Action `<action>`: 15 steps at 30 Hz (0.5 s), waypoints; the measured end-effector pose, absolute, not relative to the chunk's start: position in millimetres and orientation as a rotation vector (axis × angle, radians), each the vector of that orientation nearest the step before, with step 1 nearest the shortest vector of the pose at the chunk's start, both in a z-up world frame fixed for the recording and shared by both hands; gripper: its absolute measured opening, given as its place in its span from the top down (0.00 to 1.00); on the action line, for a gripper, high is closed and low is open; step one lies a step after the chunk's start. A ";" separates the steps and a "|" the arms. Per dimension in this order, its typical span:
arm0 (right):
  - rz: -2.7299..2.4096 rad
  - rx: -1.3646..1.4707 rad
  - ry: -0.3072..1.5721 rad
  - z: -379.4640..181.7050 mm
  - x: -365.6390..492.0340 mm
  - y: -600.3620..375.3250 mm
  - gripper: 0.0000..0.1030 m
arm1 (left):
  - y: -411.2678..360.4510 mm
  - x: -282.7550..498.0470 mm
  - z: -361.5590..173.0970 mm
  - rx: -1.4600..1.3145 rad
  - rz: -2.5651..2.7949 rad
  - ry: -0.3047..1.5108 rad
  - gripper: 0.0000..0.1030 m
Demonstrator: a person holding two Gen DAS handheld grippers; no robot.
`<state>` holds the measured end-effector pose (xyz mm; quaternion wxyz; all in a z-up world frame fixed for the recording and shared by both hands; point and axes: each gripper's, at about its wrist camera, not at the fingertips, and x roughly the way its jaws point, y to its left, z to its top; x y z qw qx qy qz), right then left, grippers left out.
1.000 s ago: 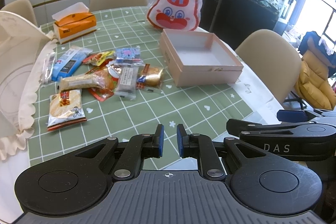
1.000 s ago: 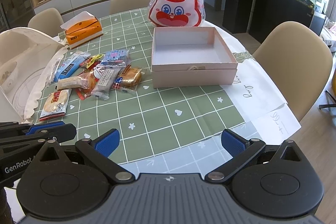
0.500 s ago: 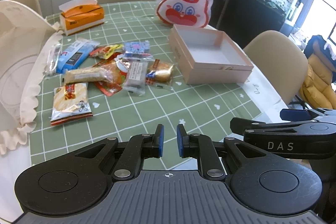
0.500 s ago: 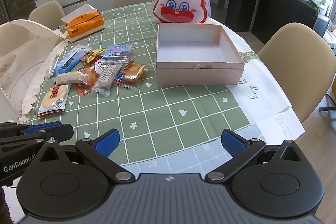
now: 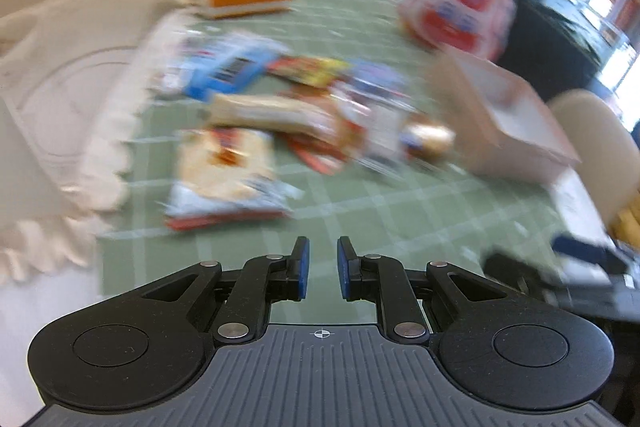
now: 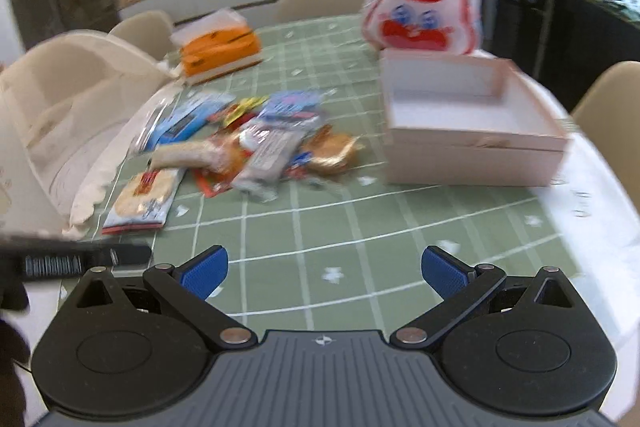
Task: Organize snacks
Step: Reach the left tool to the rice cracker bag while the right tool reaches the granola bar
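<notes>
Several wrapped snacks lie in a loose pile [image 6: 256, 143] on the green checked tablecloth; the pile also shows blurred in the left wrist view [image 5: 304, 119]. A rice-cracker pack [image 5: 228, 175] lies nearest my left gripper [image 5: 322, 267], whose jaws stand a narrow gap apart with nothing between them. An open, empty pink box [image 6: 468, 131] stands right of the pile. My right gripper [image 6: 324, 271] is wide open and empty above the tablecloth's near part.
An orange tissue box [image 6: 220, 51] and a red-and-white bunny bag [image 6: 422, 15] stand at the back. A cream fabric cover [image 6: 60, 123] sits at the left. Beige chairs [image 6: 612, 115] surround the table. White paper [image 6: 592, 203] lies at the table's right edge.
Both grippers have moved forward toward the snack pile, the left one fast and swinging left, blurring its view. Neither jaw opening has changed.
</notes>
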<state>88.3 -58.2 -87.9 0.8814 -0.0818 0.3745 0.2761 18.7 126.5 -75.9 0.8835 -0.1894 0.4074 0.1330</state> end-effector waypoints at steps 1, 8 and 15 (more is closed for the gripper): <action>0.579 -0.183 0.782 -93.5 89.9 -50.7 0.00 | 139.5 19.9 -78.9 -0.396 0.303 0.844 0.83; 0.580 -0.245 0.799 -116.9 102.8 -13.8 0.00 | 200.6 24.8 -89.5 -0.399 0.399 0.851 0.83; 0.602 -0.184 0.911 -136.2 119.6 0.8 0.00 | 227.4 32.0 -101.6 -0.453 0.391 0.857 0.83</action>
